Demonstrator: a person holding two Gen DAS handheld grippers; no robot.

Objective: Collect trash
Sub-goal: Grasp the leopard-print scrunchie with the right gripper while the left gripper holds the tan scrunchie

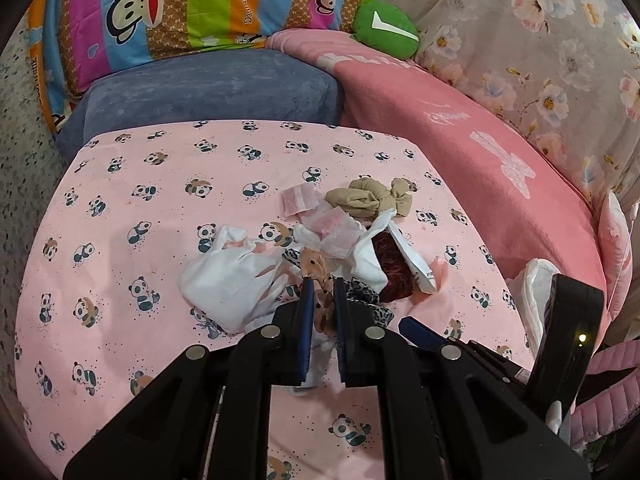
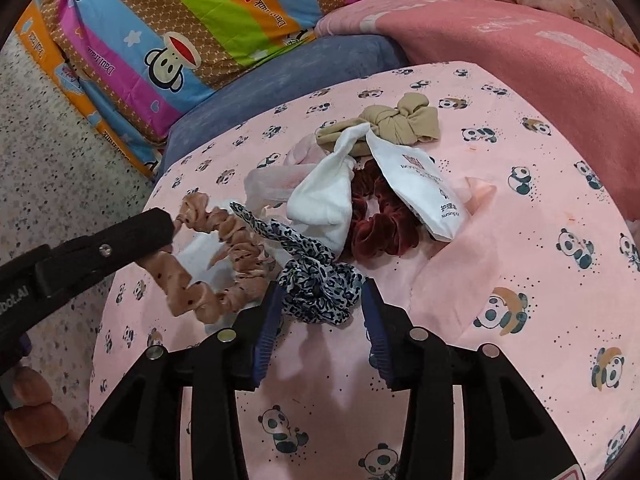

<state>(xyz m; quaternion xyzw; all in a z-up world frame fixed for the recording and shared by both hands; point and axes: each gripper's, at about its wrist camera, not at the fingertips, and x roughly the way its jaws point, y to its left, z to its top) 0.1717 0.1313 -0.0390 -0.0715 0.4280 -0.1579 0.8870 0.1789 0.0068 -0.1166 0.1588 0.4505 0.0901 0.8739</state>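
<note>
The left hand-held gripper [image 2: 174, 222] pinches the peach scrunchie [image 2: 224, 256] to lift it from the pile on the panda surface [image 2: 520, 264], while the right hand-held gripper [image 2: 320, 308] is spread around the leopard scrunchie [image 2: 316, 284], ready to squeeze.

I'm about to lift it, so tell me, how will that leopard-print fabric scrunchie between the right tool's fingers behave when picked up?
The black-and-white leopard-print fabric scrunchie looks soft and gathered, so it will probably flop and sag. It seems light and unlikely to roll. One end runs under the white knotted cloth, so that may drag along. The right tool stands open around it.
</note>
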